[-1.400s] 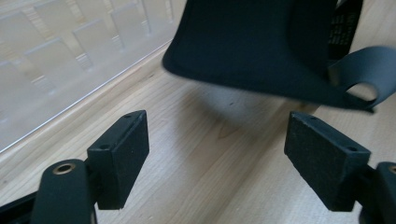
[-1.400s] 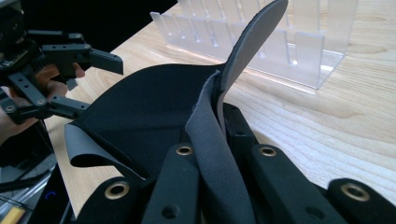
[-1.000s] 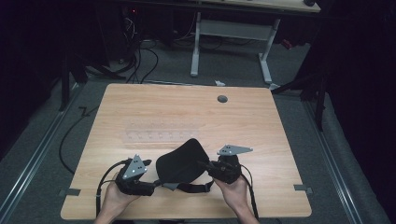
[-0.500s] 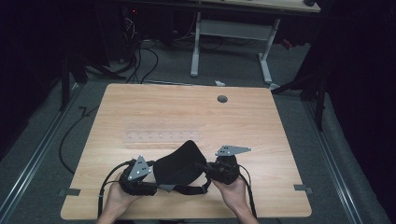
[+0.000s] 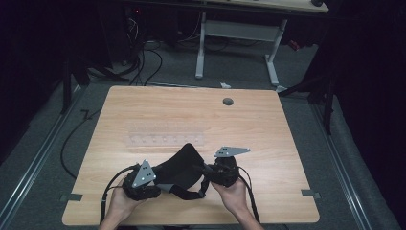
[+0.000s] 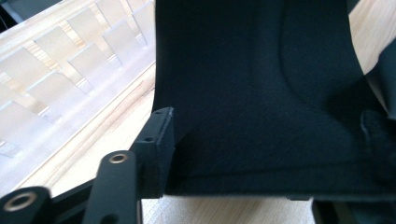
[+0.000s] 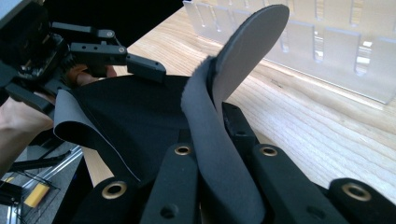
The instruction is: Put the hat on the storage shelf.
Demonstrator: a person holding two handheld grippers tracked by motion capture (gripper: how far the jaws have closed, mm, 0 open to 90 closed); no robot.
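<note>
1. Broadly, the wooden counter point(image 5: 268, 129) carries a clear slotted rack point(image 5: 165, 140) toward its middle; near its front edge a black fabric pad with straps point(image 5: 179, 167) is held up between the two grippers.
2. Step in hand, as I judge it: taking a two-handed hold on the pad; the right gripper point(image 7: 219, 140) has its fingers clamped on one fabric edge, while the left gripper point(image 6: 161, 140) has just been closing, the other edge between its fingers point(image 6: 156, 135); I cannot tell whether they press yet.
3. Next move calls for finishing the left pinch without dragging the cloth; then both can lift evenly.
4. Against a second ago, the pad sits slightly lower and more to the left.
</note>
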